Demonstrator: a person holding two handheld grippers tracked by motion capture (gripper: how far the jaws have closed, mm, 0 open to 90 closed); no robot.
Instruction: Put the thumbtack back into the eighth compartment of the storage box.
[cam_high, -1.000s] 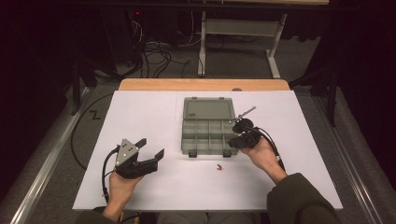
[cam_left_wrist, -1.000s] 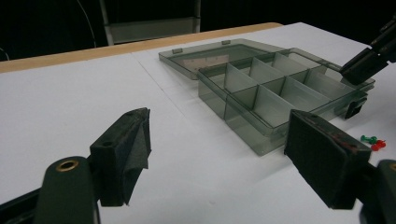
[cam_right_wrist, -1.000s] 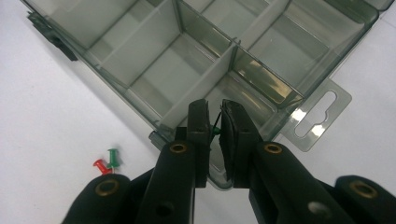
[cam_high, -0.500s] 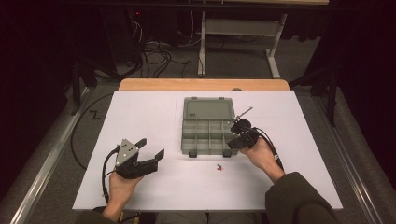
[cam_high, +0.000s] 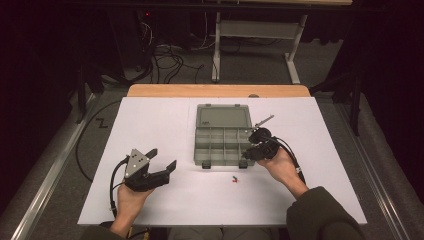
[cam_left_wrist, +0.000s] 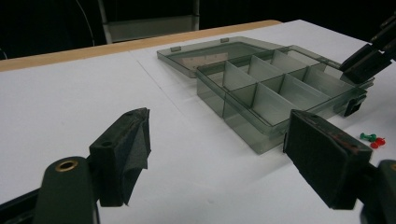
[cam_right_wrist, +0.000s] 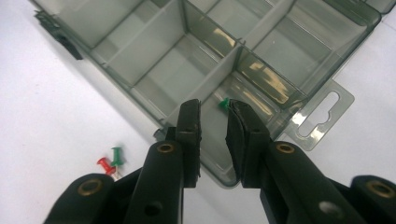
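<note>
Left hand-held gripper (cam_high: 159, 161) sits idle on the white worktop (cam_high: 150, 120), jaws wide apart, nothing between them. Compartment box (cam_high: 223, 145) mid-worktop, lid laid flat behind it. Red and green pushpins (cam_high: 235, 179) lie loose just in front of the box. Right hand-held gripper (cam_right_wrist: 213, 122) hovers over the near corner compartment; its jaws have just been opening, a narrow gap now, and a green pushpin (cam_right_wrist: 224, 103) sits at the tips, apparently released. Risk: pin clings to a pad and drags out on retreat, or bounces over the low wall.
</note>
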